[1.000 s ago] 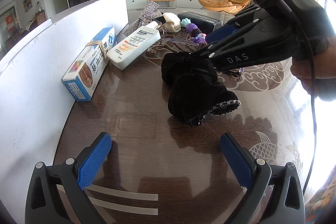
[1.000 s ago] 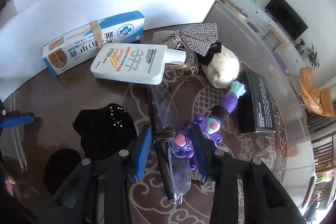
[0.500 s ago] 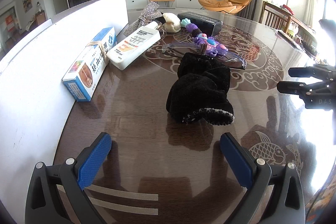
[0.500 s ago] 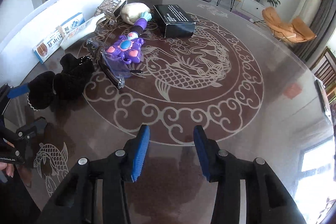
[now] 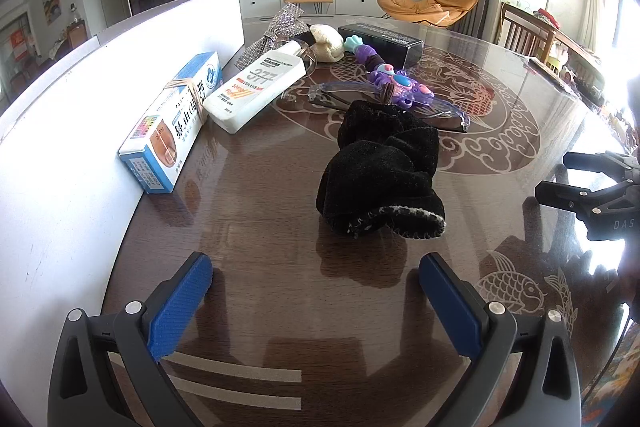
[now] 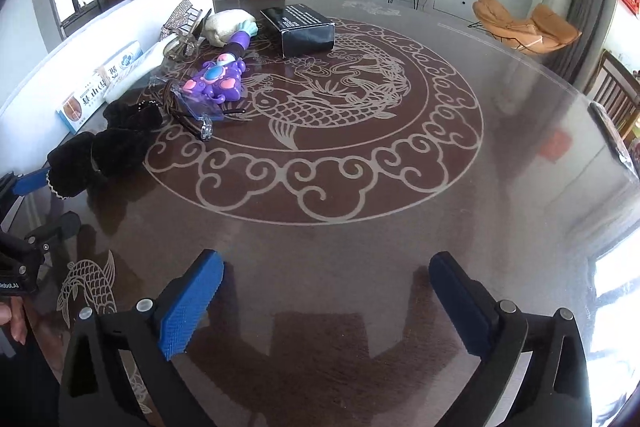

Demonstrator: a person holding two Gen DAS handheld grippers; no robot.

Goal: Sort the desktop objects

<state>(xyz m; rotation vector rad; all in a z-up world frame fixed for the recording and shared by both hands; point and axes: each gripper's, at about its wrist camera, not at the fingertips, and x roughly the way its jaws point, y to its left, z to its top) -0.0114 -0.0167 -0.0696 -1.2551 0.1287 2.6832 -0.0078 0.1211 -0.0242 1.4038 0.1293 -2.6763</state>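
We hold the left gripper (image 5: 314,301) low over the dark round table (image 5: 260,227), its blue pads spread wide with only bare tabletop between them. Just ahead of it lies the black fuzzy cloth (image 5: 384,173), bunched in a heap and touched by neither tool. Over on our right, the right gripper (image 6: 324,301) hangs above the open stretch of the table inside the pale scroll pattern, and its jaws are opening right now, with nothing between the pads. Beyond the cloth we see the purple toy (image 5: 396,83) resting on a clear plastic sleeve (image 5: 444,109), touching the far edge of the cloth heap. To the left, the white bottle (image 5: 260,87) lies on its side, and just beside it the blue and white box (image 5: 176,123), bound by a rubber band, leans along the white board (image 5: 60,131). Further back we catch a sparkly silver bow (image 5: 276,31), a cream knitted piece (image 5: 326,43) and a black box (image 5: 380,41), all clustered near the board's far end. From the right wrist view, the whole group sits well apart from our right tool, off to the left
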